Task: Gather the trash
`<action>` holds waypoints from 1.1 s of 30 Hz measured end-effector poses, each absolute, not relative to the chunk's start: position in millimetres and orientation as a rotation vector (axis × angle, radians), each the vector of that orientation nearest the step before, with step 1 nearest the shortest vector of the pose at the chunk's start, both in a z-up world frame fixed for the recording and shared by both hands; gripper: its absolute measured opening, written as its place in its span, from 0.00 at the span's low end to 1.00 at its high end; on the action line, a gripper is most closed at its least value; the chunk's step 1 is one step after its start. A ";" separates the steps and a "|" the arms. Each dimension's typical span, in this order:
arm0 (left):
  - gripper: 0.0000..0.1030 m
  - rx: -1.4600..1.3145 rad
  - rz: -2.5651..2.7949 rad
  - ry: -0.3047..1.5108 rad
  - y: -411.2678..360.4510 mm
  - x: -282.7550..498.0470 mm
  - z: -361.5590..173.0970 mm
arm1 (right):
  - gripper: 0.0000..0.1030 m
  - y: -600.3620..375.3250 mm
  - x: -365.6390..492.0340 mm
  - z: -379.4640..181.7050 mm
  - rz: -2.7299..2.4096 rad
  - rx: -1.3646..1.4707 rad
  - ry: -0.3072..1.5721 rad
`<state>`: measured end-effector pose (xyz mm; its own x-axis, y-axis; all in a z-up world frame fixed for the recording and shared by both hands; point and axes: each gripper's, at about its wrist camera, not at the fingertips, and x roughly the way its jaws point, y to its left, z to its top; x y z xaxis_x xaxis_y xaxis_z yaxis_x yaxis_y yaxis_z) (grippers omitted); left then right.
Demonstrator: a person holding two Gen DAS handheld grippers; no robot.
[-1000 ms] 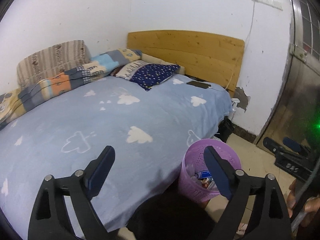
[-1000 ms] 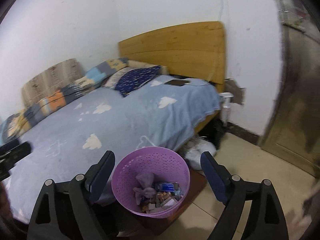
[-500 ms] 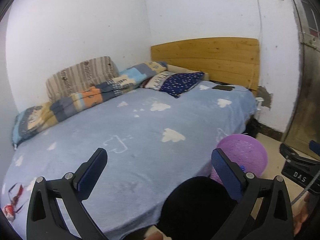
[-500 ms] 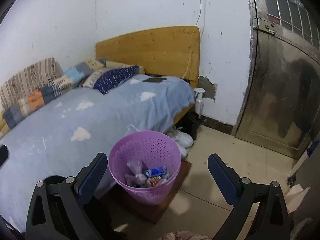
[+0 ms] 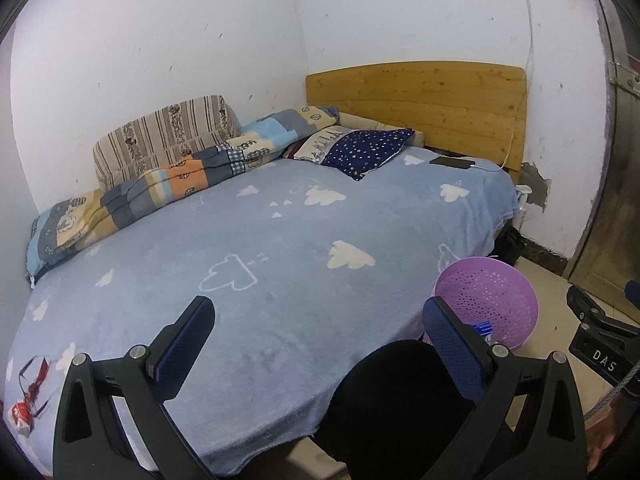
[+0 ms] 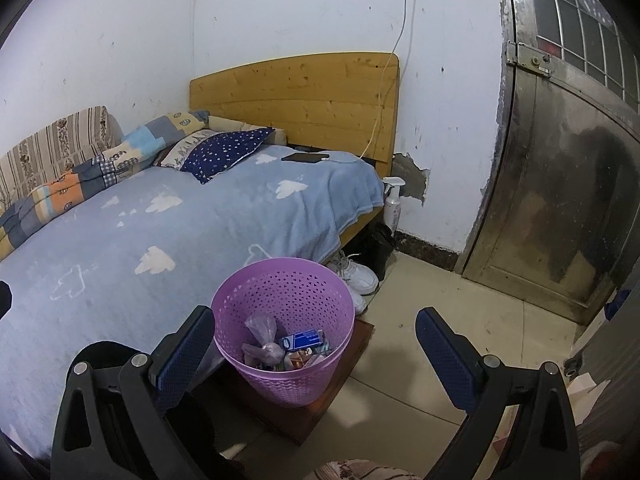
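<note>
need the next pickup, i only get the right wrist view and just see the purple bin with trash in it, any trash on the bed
observer: yes, what looks like a red and white packet lies on the blue blanket, near the bottom left edge of the left wrist view.
operator: is the left tool free to take it
observer: the left tool is empty; its jaws have just been opening and stand wide, with nothing between them.
operator: is it over the packet
observer: no, the packet lies well to the left of its left finger, apart from it.

left gripper (image 5: 318, 338) spread wide, right gripper (image 6: 314, 340) likewise, both empty
</note>
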<state>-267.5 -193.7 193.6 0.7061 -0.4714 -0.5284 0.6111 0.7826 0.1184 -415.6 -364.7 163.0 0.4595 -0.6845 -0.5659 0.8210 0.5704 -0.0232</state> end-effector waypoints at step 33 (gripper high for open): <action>1.00 0.311 -0.622 0.496 -194.8 -269.7 190.1 | 0.98 -360.9 -411.3 162.1 -0.926 0.245 0.588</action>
<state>-269.7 -194.8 190.1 0.7024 -0.4764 -0.5289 0.6215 0.7727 0.1292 -411.3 -360.9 162.1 0.4593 -0.6781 -0.5737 0.8076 0.5877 -0.0481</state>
